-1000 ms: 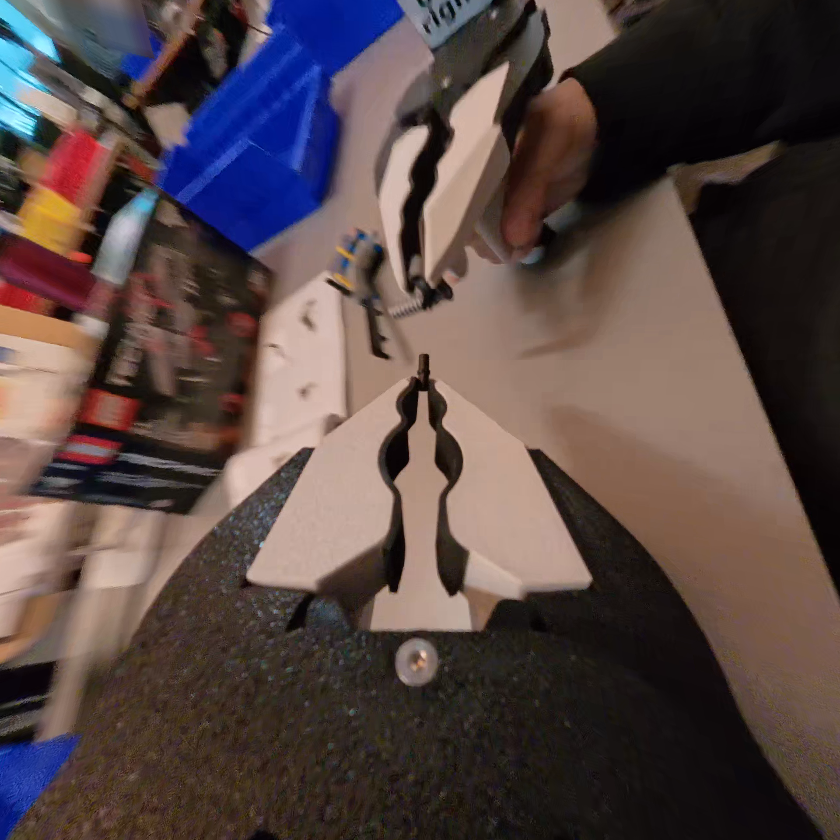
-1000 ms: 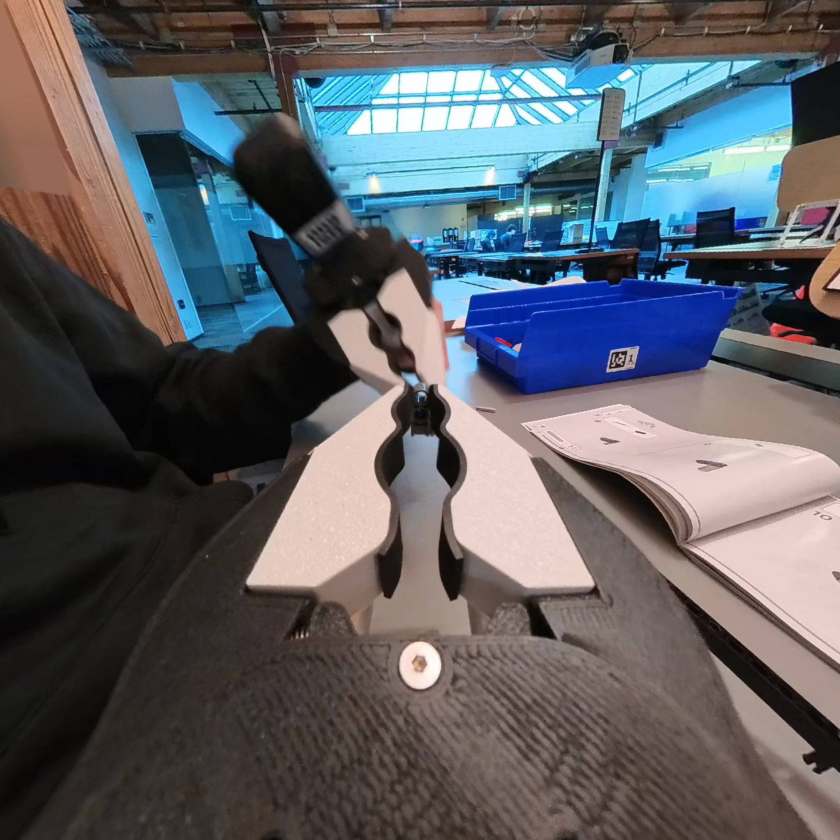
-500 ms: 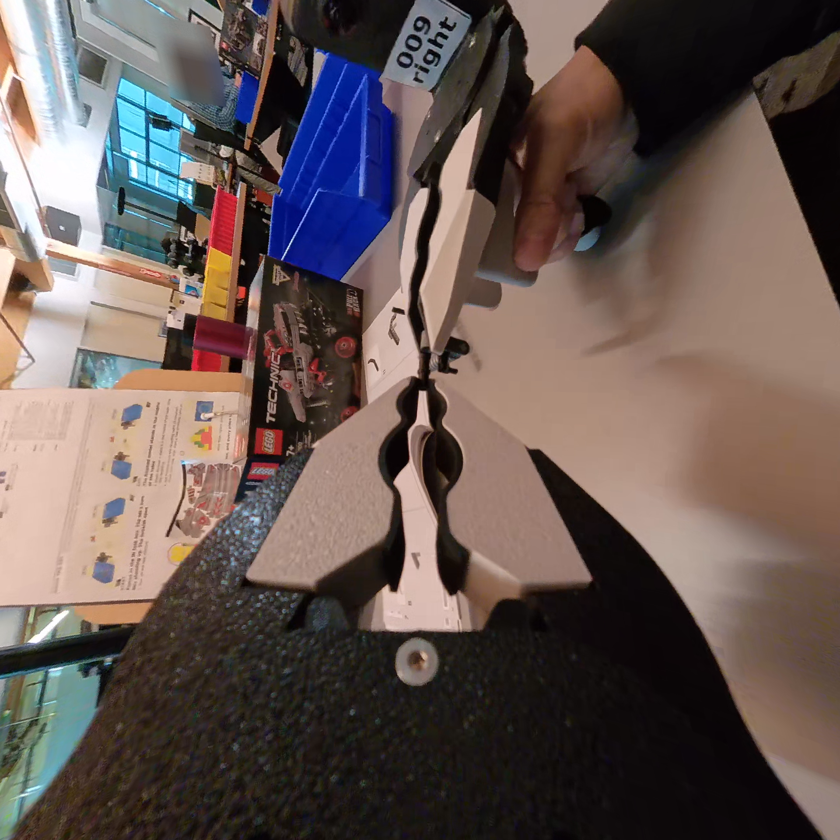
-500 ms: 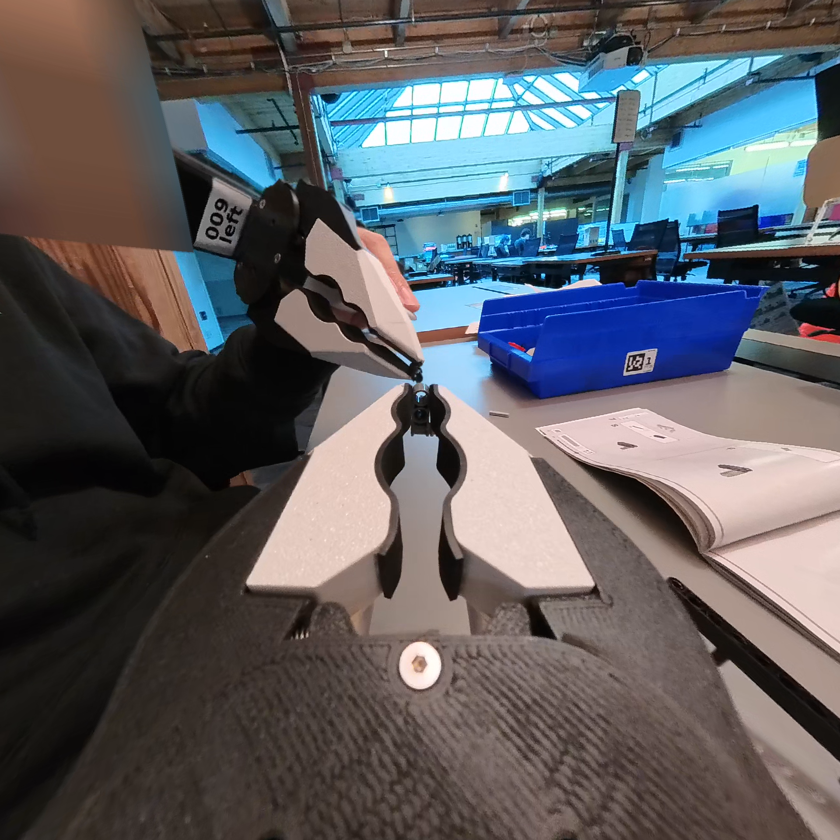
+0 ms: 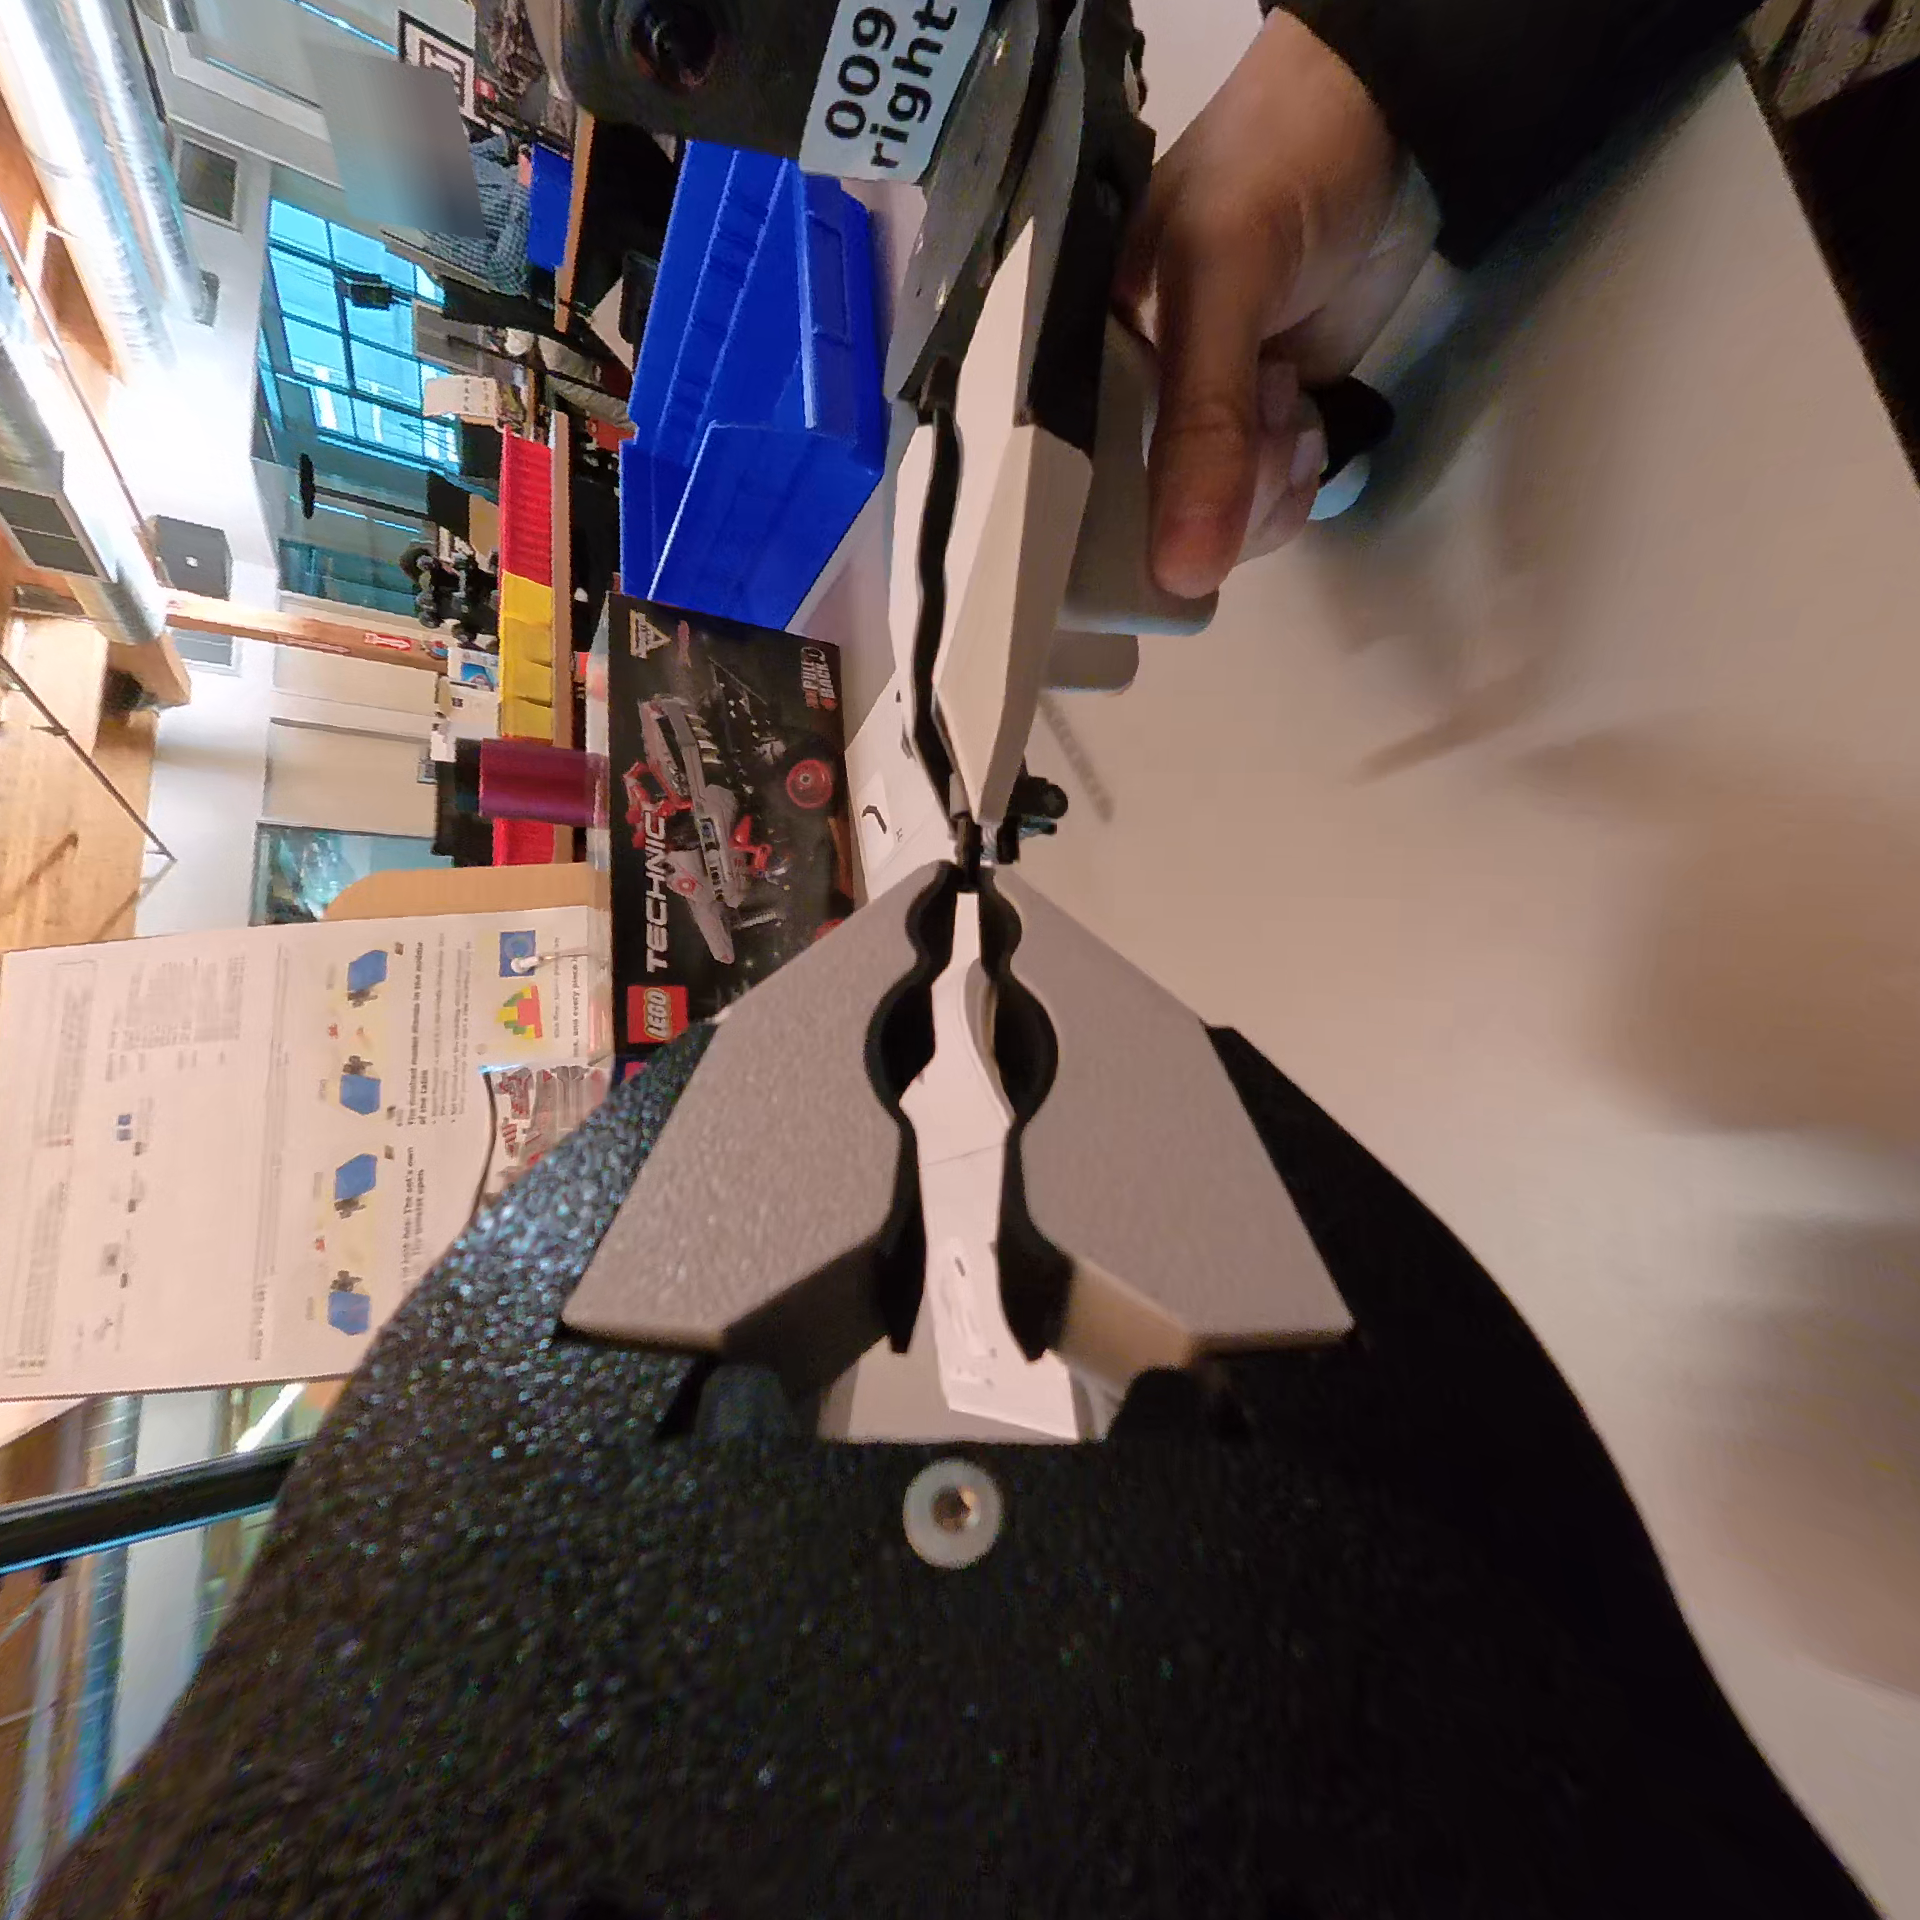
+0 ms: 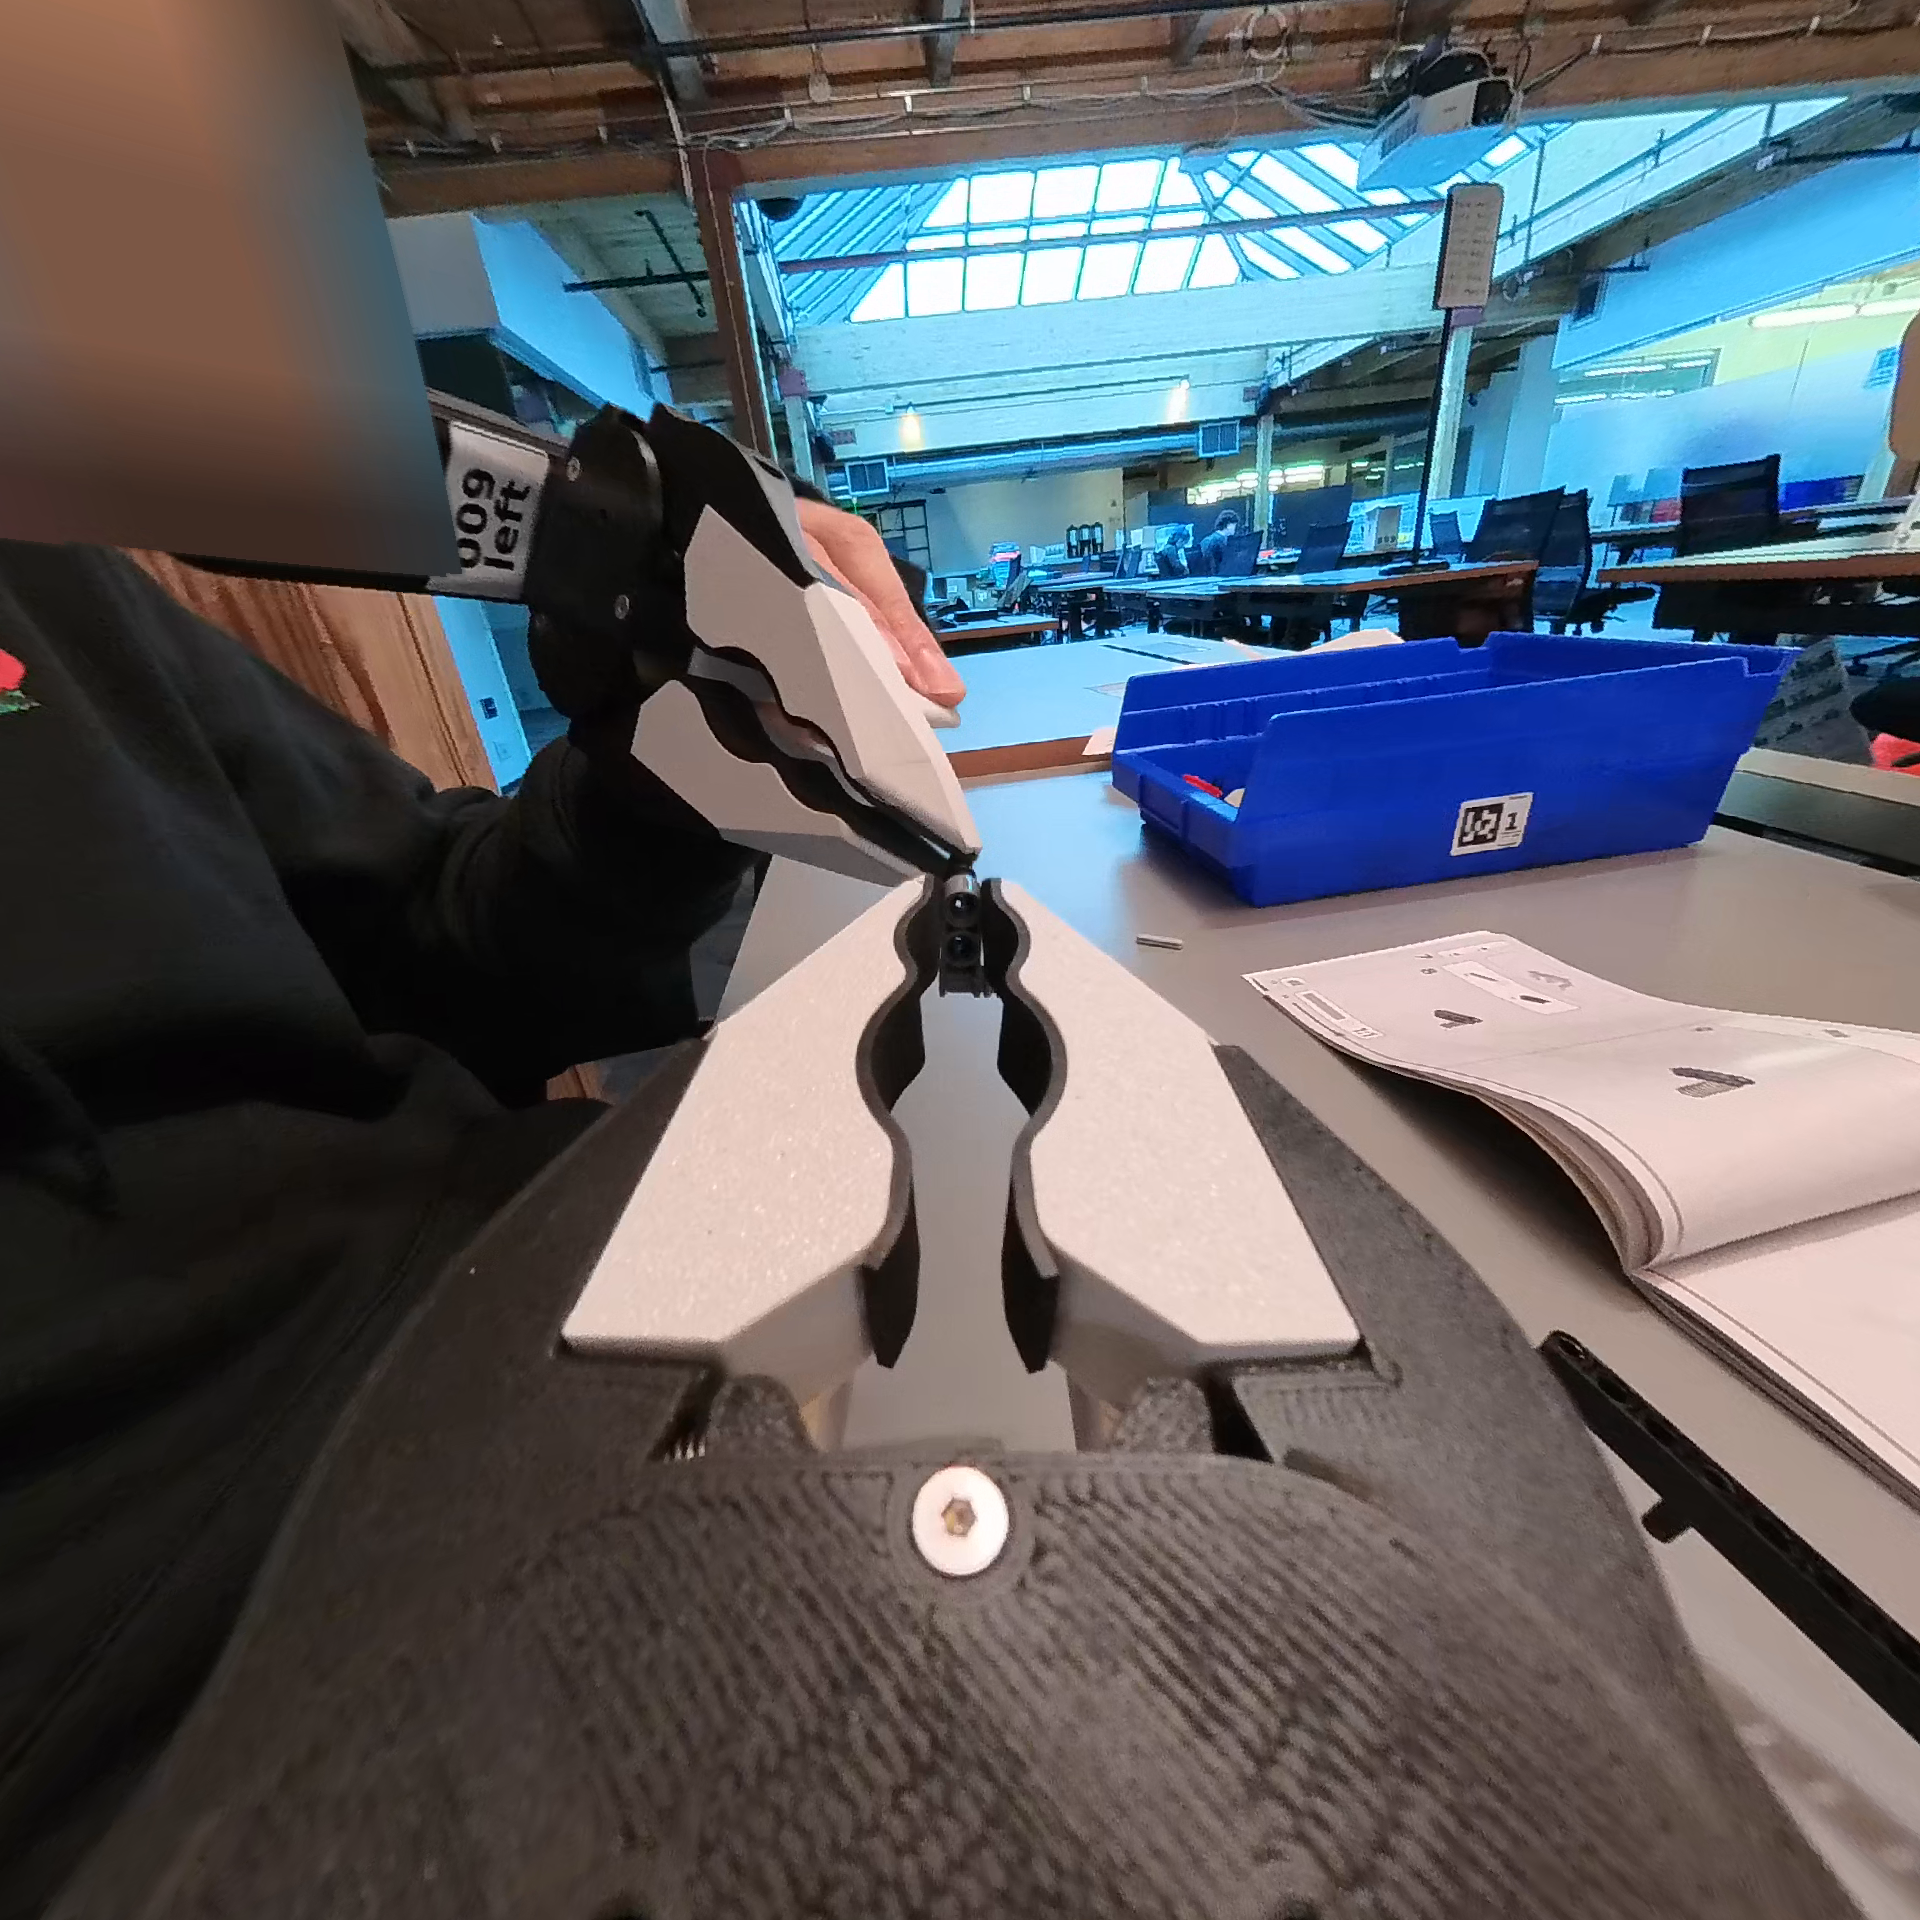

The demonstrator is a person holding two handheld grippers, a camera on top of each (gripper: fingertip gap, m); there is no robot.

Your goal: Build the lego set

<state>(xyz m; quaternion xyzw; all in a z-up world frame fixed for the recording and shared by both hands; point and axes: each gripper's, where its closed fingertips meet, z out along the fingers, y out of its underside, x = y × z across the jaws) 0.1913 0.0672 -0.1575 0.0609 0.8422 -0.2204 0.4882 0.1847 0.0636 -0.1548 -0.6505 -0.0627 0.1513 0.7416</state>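
The right claw [image 6: 961, 904] grips a black holed connector [image 6: 958, 940]; the left claw [image 5: 966, 868] pinches a small black pin [image 5: 966, 844]. Align the pin squarely with the hole, then press gently.

Too small and dark to identify: black piece [image 6: 961, 935] pinched at right gripper [image 6: 961, 891] tips. Mostly hidden: pin in left gripper [image 5: 966, 871]. Cut off by frame edge: booklet [image 6: 1662, 1101]. Smeared: table [image 5: 1558, 935].

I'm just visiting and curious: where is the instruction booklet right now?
In the right wrist view the open instruction booklet lies flat on the grey table, to the right of the right gripper and in front of the blue bin.
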